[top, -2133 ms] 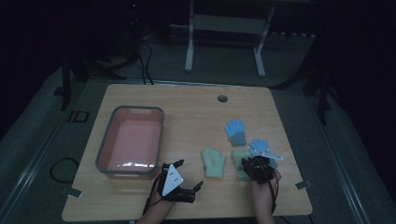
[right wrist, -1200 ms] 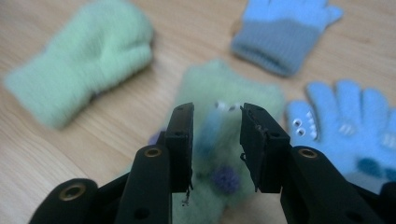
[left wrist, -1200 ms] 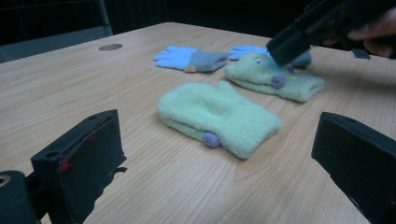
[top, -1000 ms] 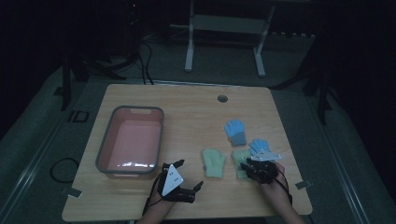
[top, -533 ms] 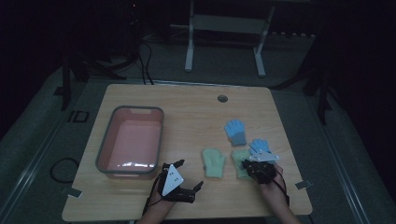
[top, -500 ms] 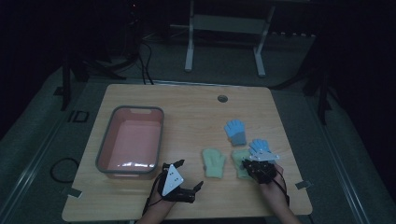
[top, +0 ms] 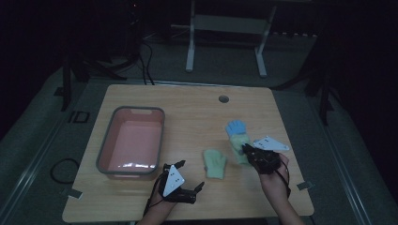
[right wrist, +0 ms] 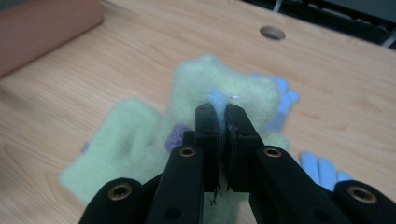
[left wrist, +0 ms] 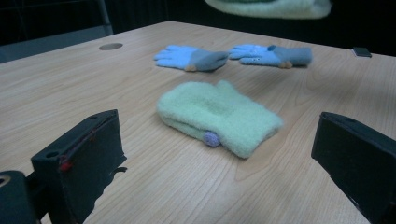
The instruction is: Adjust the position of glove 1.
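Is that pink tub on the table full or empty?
Empty. From above, the pink tub shows a bare bottom; both green mittens and both blue gloves are outside it.

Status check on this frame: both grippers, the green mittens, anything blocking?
Right gripper shut on lifted green mitten. Left gripper open, empty, facing second green mitten flat on table. Two blue gloves beyond; nothing blocking.

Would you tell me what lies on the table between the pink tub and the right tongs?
One green mitten lies flat between the tub and the right tongs, in the high view.
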{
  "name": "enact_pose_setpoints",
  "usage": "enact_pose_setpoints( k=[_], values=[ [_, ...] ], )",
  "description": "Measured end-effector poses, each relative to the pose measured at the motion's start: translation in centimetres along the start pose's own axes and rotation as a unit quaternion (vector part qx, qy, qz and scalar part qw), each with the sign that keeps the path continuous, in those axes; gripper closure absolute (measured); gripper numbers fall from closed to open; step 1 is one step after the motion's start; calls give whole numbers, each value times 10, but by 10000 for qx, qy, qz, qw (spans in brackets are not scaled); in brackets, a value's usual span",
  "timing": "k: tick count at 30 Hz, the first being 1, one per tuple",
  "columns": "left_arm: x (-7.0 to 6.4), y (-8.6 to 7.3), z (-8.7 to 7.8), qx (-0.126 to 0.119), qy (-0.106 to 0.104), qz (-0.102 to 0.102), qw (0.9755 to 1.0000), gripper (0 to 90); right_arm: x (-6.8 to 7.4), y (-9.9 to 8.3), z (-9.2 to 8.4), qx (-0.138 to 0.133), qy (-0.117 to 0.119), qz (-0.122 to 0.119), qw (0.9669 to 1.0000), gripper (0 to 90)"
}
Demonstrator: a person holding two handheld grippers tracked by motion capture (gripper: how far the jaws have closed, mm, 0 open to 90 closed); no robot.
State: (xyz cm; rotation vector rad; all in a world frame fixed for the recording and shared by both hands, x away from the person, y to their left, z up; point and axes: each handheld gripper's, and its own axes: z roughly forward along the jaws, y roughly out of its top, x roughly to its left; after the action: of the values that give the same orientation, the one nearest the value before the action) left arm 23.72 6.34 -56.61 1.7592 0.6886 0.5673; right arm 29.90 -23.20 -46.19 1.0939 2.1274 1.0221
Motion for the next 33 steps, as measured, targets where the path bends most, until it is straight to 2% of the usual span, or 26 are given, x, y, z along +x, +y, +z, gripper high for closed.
enact_pose_setpoints(
  k=[8, 11, 17, 20, 23, 27, 33],
  values=[
    [0, 0, 0, 2, 3, 4, 10000, 23, 29, 19, 2, -65, 20, 120, 9999, 855],
    [0, 0, 0, 2, -5, -1, 10000, 23, 40, 21, 6, -55, 119, 179, 9998, 854],
    [1, 0, 0, -1, -19, 5, 10000, 23, 63, 19, 19, 6, 83, 219, 9997, 854],
    [1, 0, 0, 0, -29, -9, 10000, 23, 71, 13, 30, 136, 103, 189, 9997, 854],
    [1, 0, 0, -4, -42, -27, 10000, 23, 75, 6, 39, 267, 99, 202, 9994, 854],
    [1, 0, 0, -3, -44, -22, 10000, 23, 74, -2, 49, 424, 119, 343, 9984, 853],
    [1, 0, 0, 7, -46, -5, 10000, 23, 78, -11, 61, 608, 133, 352, 9974, 852]
  ],
)
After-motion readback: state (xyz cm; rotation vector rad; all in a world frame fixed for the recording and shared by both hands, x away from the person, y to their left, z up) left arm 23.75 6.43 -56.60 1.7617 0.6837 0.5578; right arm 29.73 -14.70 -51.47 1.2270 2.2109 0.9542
